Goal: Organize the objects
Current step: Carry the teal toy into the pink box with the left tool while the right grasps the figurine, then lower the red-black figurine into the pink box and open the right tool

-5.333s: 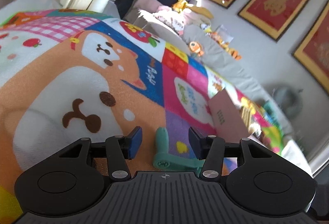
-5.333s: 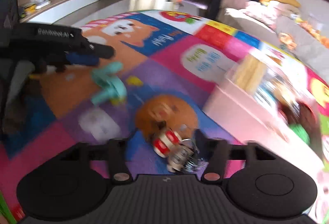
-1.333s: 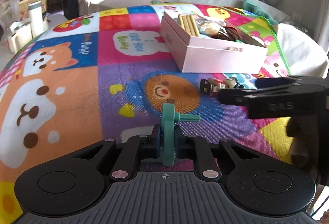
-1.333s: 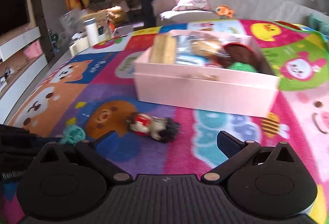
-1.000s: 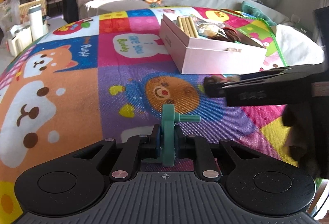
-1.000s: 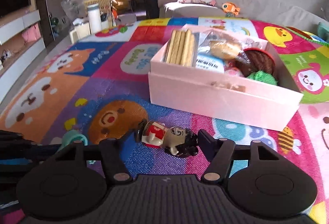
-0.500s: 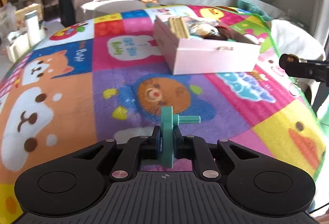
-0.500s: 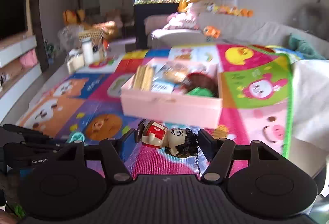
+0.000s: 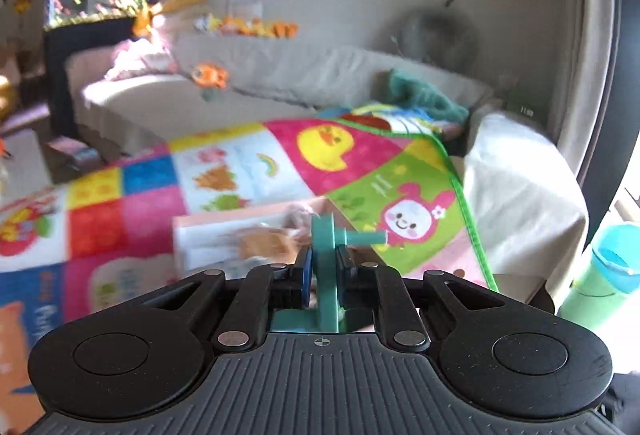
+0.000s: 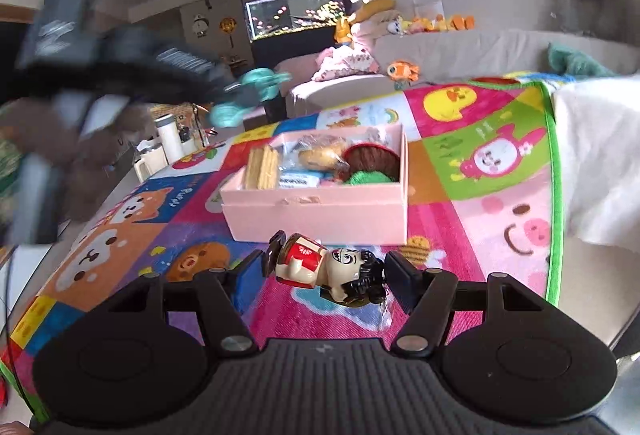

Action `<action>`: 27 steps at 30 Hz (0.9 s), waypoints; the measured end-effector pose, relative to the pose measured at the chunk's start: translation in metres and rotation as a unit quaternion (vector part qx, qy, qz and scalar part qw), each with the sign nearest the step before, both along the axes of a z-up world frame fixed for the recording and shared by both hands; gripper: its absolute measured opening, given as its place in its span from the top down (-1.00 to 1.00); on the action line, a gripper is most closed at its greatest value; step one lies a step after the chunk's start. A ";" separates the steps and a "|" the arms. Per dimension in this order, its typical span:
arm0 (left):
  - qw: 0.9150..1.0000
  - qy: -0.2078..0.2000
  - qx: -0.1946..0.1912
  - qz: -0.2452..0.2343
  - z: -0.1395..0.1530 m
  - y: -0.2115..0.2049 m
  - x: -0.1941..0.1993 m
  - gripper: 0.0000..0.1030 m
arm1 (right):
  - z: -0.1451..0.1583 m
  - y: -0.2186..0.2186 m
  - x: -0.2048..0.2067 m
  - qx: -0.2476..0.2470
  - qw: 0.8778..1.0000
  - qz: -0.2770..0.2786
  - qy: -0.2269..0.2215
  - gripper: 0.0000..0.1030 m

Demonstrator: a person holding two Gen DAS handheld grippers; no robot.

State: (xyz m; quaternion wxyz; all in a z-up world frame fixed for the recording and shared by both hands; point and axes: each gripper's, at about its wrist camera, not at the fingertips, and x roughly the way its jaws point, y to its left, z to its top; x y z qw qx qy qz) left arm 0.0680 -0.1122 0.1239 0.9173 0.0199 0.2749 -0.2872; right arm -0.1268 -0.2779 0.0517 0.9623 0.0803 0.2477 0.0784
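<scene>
My left gripper [image 9: 320, 267] is shut on a teal plastic toy piece [image 9: 326, 255] and holds it in the air above the pink box [image 9: 208, 239], which looks blurred below. My right gripper [image 10: 324, 271] is shut on a small doll figure [image 10: 320, 265] with a red and white body and black hair, held sideways in front of the pink box [image 10: 316, 211]. The box holds biscuit sticks, snack packets and a green and brown item. In the right wrist view the left gripper [image 10: 240, 87] with the teal piece [image 10: 256, 85] is high at the left.
The colourful play mat [image 10: 492, 203] covers the surface; its green edge [image 10: 554, 195] runs at the right. A white cloth [image 10: 600, 155] lies beyond it. A grey sofa [image 9: 280, 75] with toys stands behind. A blue-green cup [image 9: 608, 267] is at far right.
Both grippers have risen from the mat with their toys. The left gripper has moved up and forward over the pink box; the right has come nearer the box's front.
</scene>
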 end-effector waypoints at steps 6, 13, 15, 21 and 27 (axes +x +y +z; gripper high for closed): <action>0.999 0.012 -0.029 0.042 -0.024 0.004 0.020 0.67 | -0.017 -0.011 0.000 0.003 1.000 -0.008 0.026 -0.27; 0.996 0.026 -0.057 0.066 -0.046 0.063 -0.016 0.67 | -0.020 -0.011 0.008 0.007 0.999 -0.011 0.039 -0.27; 0.996 0.031 -0.056 0.067 -0.060 0.072 -0.030 0.67 | -0.017 -0.007 0.010 -0.002 0.999 -0.008 0.036 -0.27; 0.996 0.031 -0.060 0.061 -0.080 0.082 -0.050 0.67 | 0.009 0.003 0.031 -0.039 0.999 -0.010 0.014 -0.27; 0.991 0.026 -0.094 0.089 -0.074 0.090 -0.040 0.67 | 0.038 0.011 0.082 -0.102 0.994 -0.004 -0.023 -0.27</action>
